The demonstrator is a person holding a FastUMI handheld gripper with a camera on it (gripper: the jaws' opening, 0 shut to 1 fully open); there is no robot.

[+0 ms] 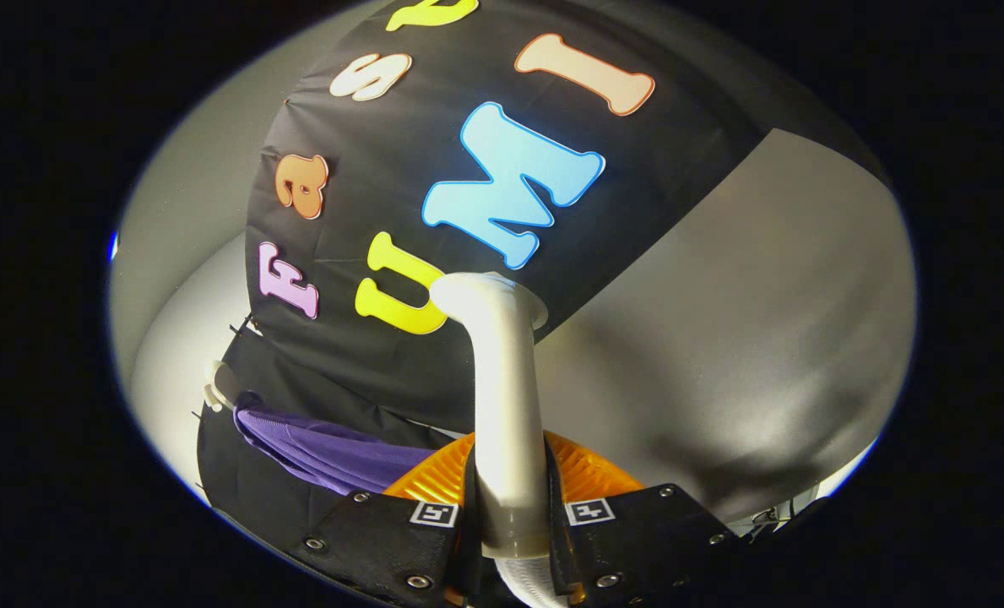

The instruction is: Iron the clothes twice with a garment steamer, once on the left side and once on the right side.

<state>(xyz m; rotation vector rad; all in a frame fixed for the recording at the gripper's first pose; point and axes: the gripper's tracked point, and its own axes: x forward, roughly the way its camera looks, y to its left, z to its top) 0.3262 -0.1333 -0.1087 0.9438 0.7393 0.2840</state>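
My gripper [508,515] is shut on the garment steamer's white handle [506,405], which rises straight up between the two black fingers [383,532]. The handle bends at its top toward the black cloth wall, ending in a flared head [489,295]. A white ribbed hose [531,583] leaves the handle's lower end. Left of the fingers hangs the purple garment [324,452], on a white hanger whose end [219,388] sticks out against the wall. The steamer head is above and to the right of the garment, apart from it.
Orange ribbed parts of the gripper [586,473] show behind the handle. The black cloth wall [400,194] fills the area behind. A grey panel [746,338] lies to the right and a pale wall [181,338] to the left.
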